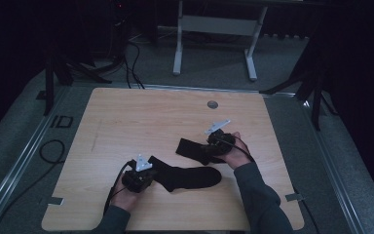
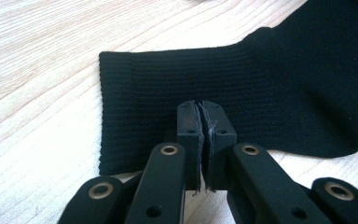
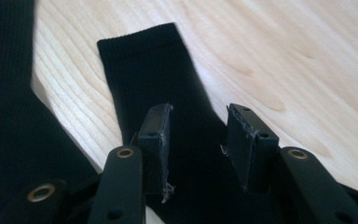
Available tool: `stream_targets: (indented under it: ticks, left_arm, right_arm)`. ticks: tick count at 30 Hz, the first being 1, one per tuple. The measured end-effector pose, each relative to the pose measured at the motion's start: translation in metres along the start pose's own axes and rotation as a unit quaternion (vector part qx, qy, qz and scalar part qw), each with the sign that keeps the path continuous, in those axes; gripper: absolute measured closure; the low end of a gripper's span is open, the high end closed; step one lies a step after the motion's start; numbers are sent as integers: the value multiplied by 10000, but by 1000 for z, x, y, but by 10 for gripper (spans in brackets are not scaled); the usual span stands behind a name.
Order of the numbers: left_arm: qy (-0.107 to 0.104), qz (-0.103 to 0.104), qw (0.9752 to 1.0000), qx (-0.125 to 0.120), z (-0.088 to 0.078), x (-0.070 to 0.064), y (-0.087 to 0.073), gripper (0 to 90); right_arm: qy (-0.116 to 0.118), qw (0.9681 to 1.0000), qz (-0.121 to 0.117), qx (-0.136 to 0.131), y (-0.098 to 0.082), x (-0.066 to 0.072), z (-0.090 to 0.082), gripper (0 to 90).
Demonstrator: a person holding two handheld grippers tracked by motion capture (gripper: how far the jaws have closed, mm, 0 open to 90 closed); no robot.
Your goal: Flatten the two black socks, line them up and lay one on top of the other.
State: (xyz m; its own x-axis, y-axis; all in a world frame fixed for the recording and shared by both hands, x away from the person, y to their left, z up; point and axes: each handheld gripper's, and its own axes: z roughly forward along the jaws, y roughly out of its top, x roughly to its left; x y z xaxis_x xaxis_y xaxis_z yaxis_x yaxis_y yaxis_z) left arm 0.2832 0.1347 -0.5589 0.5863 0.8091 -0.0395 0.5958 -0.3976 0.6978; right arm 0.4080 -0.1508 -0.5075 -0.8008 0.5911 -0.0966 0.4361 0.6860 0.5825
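Two black socks on the wooden bench [image 1: 126, 117].

High view: near sock [image 1: 187, 176] lying with long axis roughly left-right, cuff toward the left hand-held gripper [image 1: 143, 171], toe end pointing right. Far sock [image 1: 192, 148] angled, cuff end pointing up-left, other end under the right hand-held gripper [image 1: 215, 144]. Socks close together, contact between them unclear in the dim light. Jaw state of either gripper not readable here. Small round grommet [image 1: 213, 104] in the bench near the far edge. Cables [image 1: 131, 63] on the floor beyond the bench, white frame legs [image 1: 177, 44] further back.

Left gripper view: detail missing from above. Left hand-held gripper [image 2: 205, 133] with pads pressed together, sitting at the near edge of the ribbed sock [image 2: 242, 93]; whether fabric is pinched between the pads cannot be told. Cuff edge at left of frame, sock body running off to the right.

Right gripper view: right hand-held gripper [image 3: 200, 140] with jaws spread apart, straddling the sock [image 3: 168, 84] lying flat beneath, nothing held. Cuff end pointing away from the camera, long axis running up the frame. Other sock [image 3: 4, 93] along the left edge, a strip of bare bench between the two.
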Motion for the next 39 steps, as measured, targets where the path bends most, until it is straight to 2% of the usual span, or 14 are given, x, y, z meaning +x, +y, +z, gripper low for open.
stream_targets:
  ticks: [4, 11, 13, 14, 16, 19, 23, 26, 29, 32, 33, 34, 35, 39]
  left_arm:
    - [-11, 21, 10000, 6, 0, -1, 0, 870]
    - [-25, 28, 10000, 4, 0, -1, 0, 870]
    - [-26, 27, 10000, -3, 1, -2, 0, 870]
    - [-31, 27, 10000, -3, 1, -2, 0, 870]
    - [-35, 26, 10000, -1, 1, -2, 0, 870]
    - [-36, 42, 10000, 8, 1, -2, 0, 870]
    - [-36, 63, 10000, 22, 0, -3, 1, 870]
    - [-64, 42, 10000, 10, 1, -2, 1, 870]
    - [-63, 46, 10000, 9, 1, -2, 1, 870]
    - [-56, 45, 10000, 2, 1, -3, 1, 870]
    - [-56, 45, 10000, 2, 1, -3, 1, 870]
    - [-52, 49, 10000, 6, 1, -3, 0, 870]
    - [-53, 42, 10000, 6, 1, -3, 1, 870]
    - [-47, 64, 10000, 17, 1, -2, 1, 870]
  right_arm:
    - [163, 9997, -115, 148, 6, 4, 16, 579]
    - [419, 9986, -51, 315, 13, 8, 36, 503]
    - [441, 9981, -17, 435, 14, 7, 42, 498]
    - [441, 9976, 5, 525, 14, 7, 46, 493]
    - [490, 9975, 133, 486, 14, 5, 49, 502]
    - [400, 9977, 174, 527, 16, 5, 49, 592]
    - [324, 9974, 246, 595, 19, 5, 49, 817]
    - [343, 9968, 362, 621, 21, 5, 49, 839]
    - [440, 9971, 458, 410, 25, 8, 41, 841]
    - [508, 9976, 474, 53, 33, 10, 20, 841]
    - [508, 9976, 474, 53, 33, 10, 20, 841]
    - [521, 9976, 463, -37, 34, 11, 13, 840]
    - [542, 9973, 442, -204, 36, 12, 1, 840]
    - [633, 9947, 524, -620, 37, 12, -25, 840]
